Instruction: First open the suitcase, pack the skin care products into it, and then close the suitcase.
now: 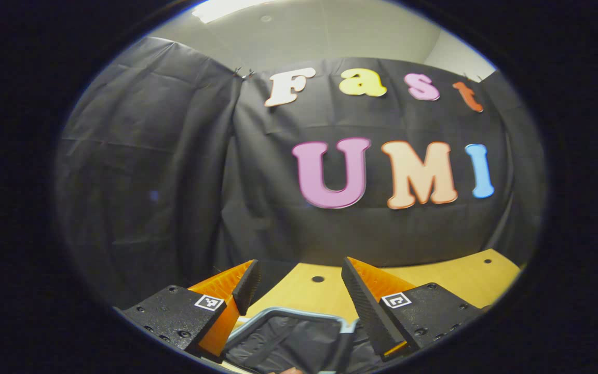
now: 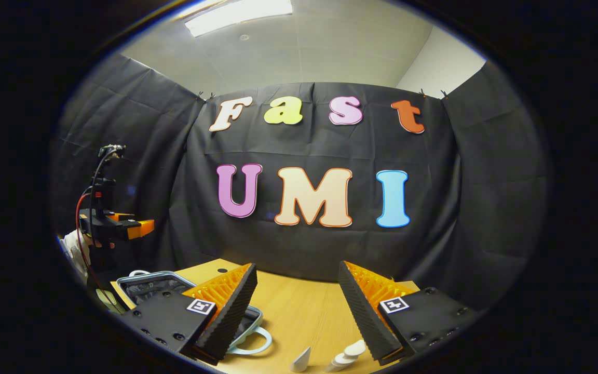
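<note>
the left gripper (image 1: 299, 283) hangs over the suitcase (image 1: 291, 340), its fingers spread wide and released, gripping nothing. between them in the left gripper view, the suitcase lies open with its dark lining up and its pale blue rim showing at the near edge of the counter (image 1: 449, 283). bare wood runs on beyond it to the back edge against the black cloth, with open room there.

in the right gripper view, the right gripper (image 2: 297, 291) also has its fingers parted wide, empty and touching nothing. the counter (image 2: 299, 317) stretches clear between them. the one suitcase (image 2: 148, 285) sits to the left, open, its handle (image 2: 252, 345) curving out toward the middle. the other gripper (image 2: 114, 226) hovers above the suitcase's far side. near the bottom lie white skin care products (image 2: 338, 356): one cone-like piece stands apart from a small cluster; an exact count can't be made.
</note>
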Demonstrator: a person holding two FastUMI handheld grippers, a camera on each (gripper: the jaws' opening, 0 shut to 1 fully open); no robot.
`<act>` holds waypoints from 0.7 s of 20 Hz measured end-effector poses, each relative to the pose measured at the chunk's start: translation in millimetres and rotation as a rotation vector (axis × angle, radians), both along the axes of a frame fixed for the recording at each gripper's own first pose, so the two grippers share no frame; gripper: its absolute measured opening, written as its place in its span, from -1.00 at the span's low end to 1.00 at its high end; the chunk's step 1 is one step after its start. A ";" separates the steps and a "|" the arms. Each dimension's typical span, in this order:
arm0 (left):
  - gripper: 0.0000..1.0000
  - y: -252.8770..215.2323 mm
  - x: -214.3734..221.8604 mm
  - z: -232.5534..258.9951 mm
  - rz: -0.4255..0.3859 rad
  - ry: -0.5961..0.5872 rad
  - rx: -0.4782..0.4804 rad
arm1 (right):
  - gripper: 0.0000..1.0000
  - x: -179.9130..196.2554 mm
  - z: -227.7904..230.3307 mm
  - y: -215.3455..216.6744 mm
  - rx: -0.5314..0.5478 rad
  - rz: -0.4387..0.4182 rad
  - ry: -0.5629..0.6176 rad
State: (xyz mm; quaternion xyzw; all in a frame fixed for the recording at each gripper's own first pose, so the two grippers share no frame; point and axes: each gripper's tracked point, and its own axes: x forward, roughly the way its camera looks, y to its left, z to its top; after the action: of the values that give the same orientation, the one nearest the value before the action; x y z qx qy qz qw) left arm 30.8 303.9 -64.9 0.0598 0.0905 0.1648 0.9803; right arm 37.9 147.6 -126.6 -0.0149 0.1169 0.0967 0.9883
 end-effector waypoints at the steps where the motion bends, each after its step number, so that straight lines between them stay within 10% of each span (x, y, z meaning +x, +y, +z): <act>1: 0.89 -24.3 2.5 2.9 -0.032 -0.008 -0.003 | 0.97 -2.9 3.6 -8.5 0.002 -0.004 -0.006; 14: 0.89 -252.3 -21.0 -43.8 -0.292 0.073 -0.117 | 0.97 -31.8 18.1 -99.9 0.054 -0.037 -0.060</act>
State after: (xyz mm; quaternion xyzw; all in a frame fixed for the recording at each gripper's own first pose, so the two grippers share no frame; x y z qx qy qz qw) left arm 9.8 51.6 -108.7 0.0213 0.1260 0.0126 0.9917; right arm 6.1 47.7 -108.5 0.0112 0.0848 0.0813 0.9930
